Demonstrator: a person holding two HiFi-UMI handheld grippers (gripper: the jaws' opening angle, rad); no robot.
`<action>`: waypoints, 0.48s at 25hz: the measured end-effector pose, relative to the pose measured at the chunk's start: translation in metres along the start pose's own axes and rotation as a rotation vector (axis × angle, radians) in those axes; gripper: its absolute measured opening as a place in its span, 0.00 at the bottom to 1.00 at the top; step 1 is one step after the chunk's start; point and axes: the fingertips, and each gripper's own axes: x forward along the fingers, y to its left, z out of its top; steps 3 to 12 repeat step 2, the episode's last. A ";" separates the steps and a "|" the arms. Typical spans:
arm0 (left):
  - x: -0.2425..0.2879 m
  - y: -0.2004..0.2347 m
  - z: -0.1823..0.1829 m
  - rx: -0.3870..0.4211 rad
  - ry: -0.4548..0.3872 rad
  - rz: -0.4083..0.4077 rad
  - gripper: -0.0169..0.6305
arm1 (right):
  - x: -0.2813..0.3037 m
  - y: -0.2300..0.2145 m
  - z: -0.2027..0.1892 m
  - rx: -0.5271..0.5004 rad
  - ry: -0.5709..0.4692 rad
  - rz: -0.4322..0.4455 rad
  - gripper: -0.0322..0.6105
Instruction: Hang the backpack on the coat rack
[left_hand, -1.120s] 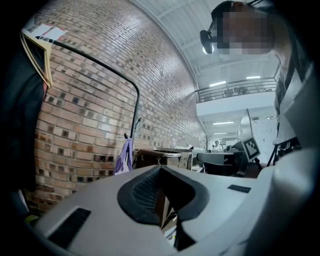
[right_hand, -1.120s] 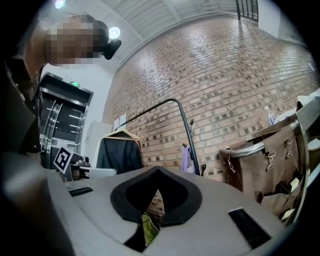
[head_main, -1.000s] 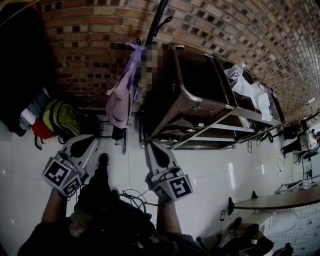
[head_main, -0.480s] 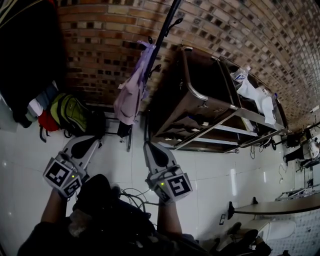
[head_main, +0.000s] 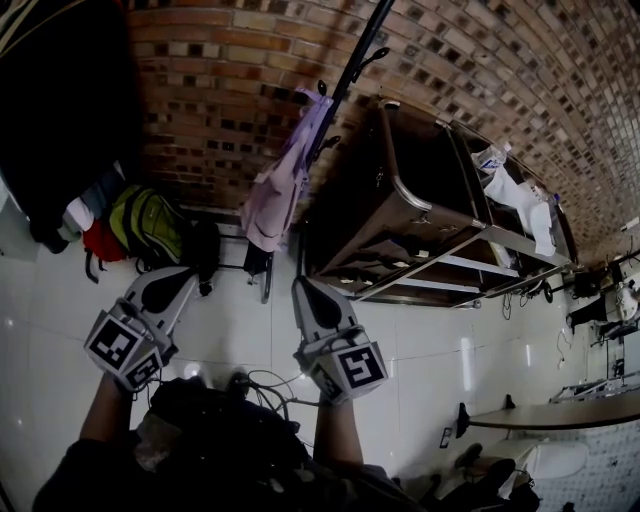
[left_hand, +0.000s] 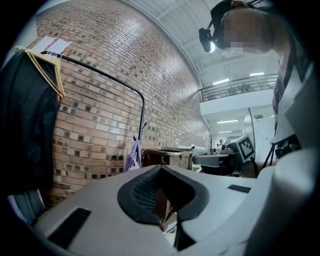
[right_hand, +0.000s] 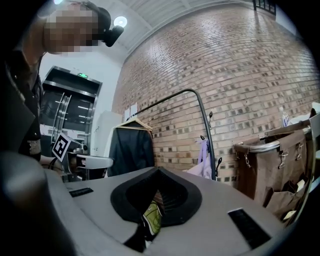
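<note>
- The backpack (head_main: 278, 195), pale pink with lilac straps, hung just left of centre in the upper half of the head view. Its top was caught on a hook of the coat rack (head_main: 345, 80), a dark pole slanting to the top edge.
- It sagged limp and flat, so it was probably soft, light and nearly empty. It would likely fold and swing when moved.
- The best hold looked to be the top loop or a shoulder strap up near the hook. Thin webbing could slip through smooth pads.
- A second bag, a green backpack (head_main: 150, 222), sat on the floor against the brick wall (head_main: 220, 100) at the left.
- A brown canvas cart (head_main: 400, 200) stood right of the pole.
- The left gripper (head_main: 170, 280), at lower left, had its jaws together and gripped nothing.
- The right gripper (head_main: 308, 292), at lower centre, was likewise closed and empty. The green seen through its pads was the far bag.
- Both grippers were well apart from the hanging backpack, above the white tiled floor (head_main: 230, 330).
</note>
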 end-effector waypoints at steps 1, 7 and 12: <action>-0.003 0.005 0.001 0.002 -0.001 0.002 0.08 | 0.005 0.004 0.001 -0.002 -0.002 -0.001 0.04; -0.007 0.010 0.002 0.005 -0.002 0.004 0.08 | 0.010 0.007 0.001 -0.004 -0.004 -0.003 0.04; -0.007 0.010 0.002 0.005 -0.002 0.004 0.08 | 0.010 0.007 0.001 -0.004 -0.004 -0.003 0.04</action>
